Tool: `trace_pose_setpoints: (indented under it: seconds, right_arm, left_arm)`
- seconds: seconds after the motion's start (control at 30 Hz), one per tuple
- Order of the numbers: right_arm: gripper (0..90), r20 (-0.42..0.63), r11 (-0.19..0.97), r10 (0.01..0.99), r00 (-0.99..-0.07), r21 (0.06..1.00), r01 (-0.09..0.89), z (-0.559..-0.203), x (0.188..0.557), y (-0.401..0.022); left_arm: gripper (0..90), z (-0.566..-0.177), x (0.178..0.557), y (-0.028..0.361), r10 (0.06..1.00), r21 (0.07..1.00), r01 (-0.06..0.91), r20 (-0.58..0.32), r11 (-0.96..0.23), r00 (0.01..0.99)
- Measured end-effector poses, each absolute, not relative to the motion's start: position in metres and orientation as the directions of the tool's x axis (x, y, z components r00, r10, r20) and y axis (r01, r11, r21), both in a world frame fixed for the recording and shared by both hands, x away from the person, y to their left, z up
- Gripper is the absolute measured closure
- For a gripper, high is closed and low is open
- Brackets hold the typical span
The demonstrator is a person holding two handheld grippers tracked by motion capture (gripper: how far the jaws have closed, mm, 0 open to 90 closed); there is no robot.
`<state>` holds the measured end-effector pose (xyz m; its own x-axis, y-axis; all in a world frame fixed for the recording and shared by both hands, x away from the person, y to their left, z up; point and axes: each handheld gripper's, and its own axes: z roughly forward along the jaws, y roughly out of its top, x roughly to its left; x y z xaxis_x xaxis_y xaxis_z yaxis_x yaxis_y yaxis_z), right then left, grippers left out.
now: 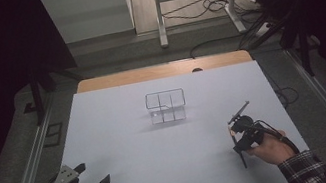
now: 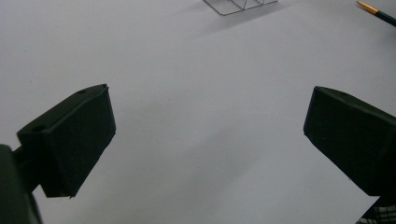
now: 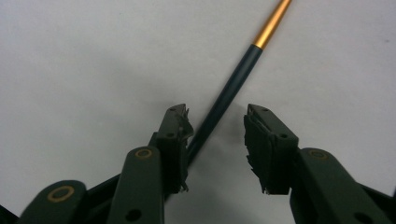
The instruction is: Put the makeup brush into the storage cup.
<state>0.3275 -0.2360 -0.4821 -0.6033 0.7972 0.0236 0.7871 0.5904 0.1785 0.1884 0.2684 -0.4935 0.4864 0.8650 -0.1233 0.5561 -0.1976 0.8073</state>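
White table point(image 1: 160, 143), right gripper point(image 3: 215, 140) straddling pencil point(image 3: 229, 93)

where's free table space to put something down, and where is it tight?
Free: the wide white stretch between the left gripper and the wire rack, plus the strips left and right of the rack. Tight: the near right corner, where the right gripper straddles the dark pencil.

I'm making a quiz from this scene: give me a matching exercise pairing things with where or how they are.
Things:
1. wire rack
2. pencil
3. left tool
4. right tool

States:
a. lying between two jaws
b. jaws spread wide over bare table
c. standing at the table's middle
d. jaws narrowed either side of a thin stick

Pairs: 1-c, 2-a, 3-b, 4-d
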Motion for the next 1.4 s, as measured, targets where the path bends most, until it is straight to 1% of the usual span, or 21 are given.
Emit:
trace_pose_setpoints:
  seconds: [0.23,0.3,0.33,0.4,0.43,0.47,0.5,0.67,0.97,1.07,1.1,1.2,1.4]
  right_arm:
    - [66.9,0.019,0.59,0.8,-0.6,0.154,0.792,-0.487,0.331,-0.23]
    - [71.5,-0.007,0.611,0.788,-0.615,0.134,0.781,-0.489,0.331,-0.228]
    - [71.5,-0.007,0.611,0.788,-0.615,0.134,0.781,-0.489,0.331,-0.228]
    - [77.3,-0.036,0.631,0.774,-0.632,0.114,0.767,-0.489,0.332,-0.225]
    - [81.3,-0.027,0.637,0.769,-0.638,0.109,0.763,-0.489,0.332,-0.225]
    - [81.3,-0.027,0.637,0.769,-0.638,0.109,0.763,-0.489,0.332,-0.225]
    - [83.4,-0.023,0.642,0.765,-0.643,0.098,0.76,-0.489,0.333,-0.224]
    - [83.7,-0.018,0.648,0.76,-0.65,0.1,0.755,-0.488,0.333,-0.225]
    - [83.7,0.026,0.619,0.776,-0.63,0.164,0.768,-0.485,0.33,-0.235]
    - [83.7,0.034,0.612,0.776,-0.63,0.204,0.764,-0.48,0.327,-0.238]
    - [83.7,0.034,0.612,0.776,-0.63,0.204,0.764,-0.48,0.327,-0.238]
    - [83.7,0.066,0.6,0.774,-0.63,0.24,0.763,-0.478,0.324,-0.24]
    - [83.7,0.076,0.597,0.761,-0.644,0.306,0.741,-0.474,0.317,-0.241]
  left_arm:
    - [2.7,-0.494,0.189,0.269,0.865,0.807,0.556,-0.124,-0.198,0.487]
    - [2.7,-0.494,0.189,0.268,0.865,0.807,0.556,-0.124,-0.197,0.487]
    - [2.7,-0.494,0.189,0.269,0.865,0.808,0.556,-0.124,-0.197,0.487]
    - [2.7,-0.494,0.188,0.268,0.865,0.807,0.556,-0.124,-0.198,0.487]
    - [2.7,-0.494,0.188,0.268,0.864,0.807,0.556,-0.124,-0.198,0.488]
    - [2.7,-0.494,0.188,0.268,0.864,0.807,0.556,-0.124,-0.198,0.488]
    - [2.7,-0.494,0.188,0.268,0.864,0.807,0.556,-0.123,-0.198,0.488]
    - [2.8,-0.493,0.188,0.269,0.865,0.809,0.555,-0.124,-0.195,0.486]
    - [2.9,-0.492,0.188,0.268,0.863,0.809,0.56,-0.142,-0.181,0.484]
    - [3.0,-0.492,0.188,0.268,0.863,0.809,0.562,-0.149,-0.174,0.482]
    - [3.2,-0.492,0.188,0.268,0.863,0.809,0.562,-0.149,-0.174,0.482]
    - [3.7,-0.49,0.187,0.268,0.862,0.815,0.554,-0.147,-0.172,0.485]
    - [4.7,-0.49,0.187,0.267,0.856,0.817,0.547,-0.143,-0.182,0.498]
